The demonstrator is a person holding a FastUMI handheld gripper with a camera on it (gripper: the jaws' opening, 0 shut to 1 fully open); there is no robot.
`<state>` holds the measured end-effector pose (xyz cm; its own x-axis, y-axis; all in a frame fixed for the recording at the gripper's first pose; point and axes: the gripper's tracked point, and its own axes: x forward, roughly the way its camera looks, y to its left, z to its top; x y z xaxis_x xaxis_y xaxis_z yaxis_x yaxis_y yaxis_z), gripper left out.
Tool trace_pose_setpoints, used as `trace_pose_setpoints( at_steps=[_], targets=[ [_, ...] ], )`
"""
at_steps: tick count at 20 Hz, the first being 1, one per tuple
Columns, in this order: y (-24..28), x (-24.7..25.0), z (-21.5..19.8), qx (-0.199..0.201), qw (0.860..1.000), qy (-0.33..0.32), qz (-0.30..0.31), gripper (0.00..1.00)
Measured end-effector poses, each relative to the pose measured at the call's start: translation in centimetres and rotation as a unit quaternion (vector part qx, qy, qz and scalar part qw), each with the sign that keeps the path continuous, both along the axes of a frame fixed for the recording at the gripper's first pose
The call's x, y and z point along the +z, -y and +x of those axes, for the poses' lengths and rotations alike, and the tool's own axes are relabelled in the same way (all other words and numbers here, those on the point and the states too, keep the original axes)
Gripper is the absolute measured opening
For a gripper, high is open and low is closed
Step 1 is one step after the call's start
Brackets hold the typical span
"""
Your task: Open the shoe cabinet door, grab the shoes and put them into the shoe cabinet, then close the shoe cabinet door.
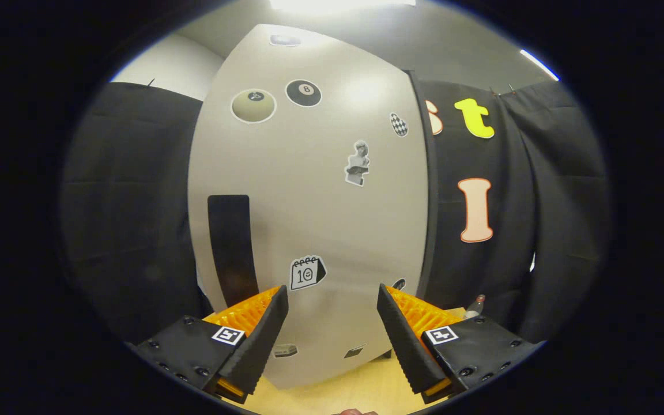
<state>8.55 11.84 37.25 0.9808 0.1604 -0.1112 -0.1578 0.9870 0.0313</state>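
**Booth surroundings**

Black cloth (136,230) hangs at nine o'clock and again at three o'clock. A small clear bottle (475,305) with a reddish cap stands upright at four o'clock, against the foot of the right-hand cloth, on a pale wooden surface (355,392) that lies at six o'clock. A bright ceiling light (338,4) glows at twelve o'clock, a thinner light strip (539,64) at two, and a white wall (165,66) shows at eleven.

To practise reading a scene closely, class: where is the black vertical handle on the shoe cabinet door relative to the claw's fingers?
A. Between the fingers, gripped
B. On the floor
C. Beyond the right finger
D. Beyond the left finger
D: the black handle on the shoe cabinet door stands just beyond the left finger, while the claw is open and holds nothing.
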Motion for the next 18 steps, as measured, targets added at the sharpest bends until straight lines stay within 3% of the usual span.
trace_pose_setpoints(
  at_steps=[13,18],
  targets=[
    [-0.8,2.2,-4.2,-0.058,0.998,0.027,-0.004,0.97],
    [-1.7,2.8,-4.0,-0.059,0.998,0.038,0.002,0.97]
  ],
)
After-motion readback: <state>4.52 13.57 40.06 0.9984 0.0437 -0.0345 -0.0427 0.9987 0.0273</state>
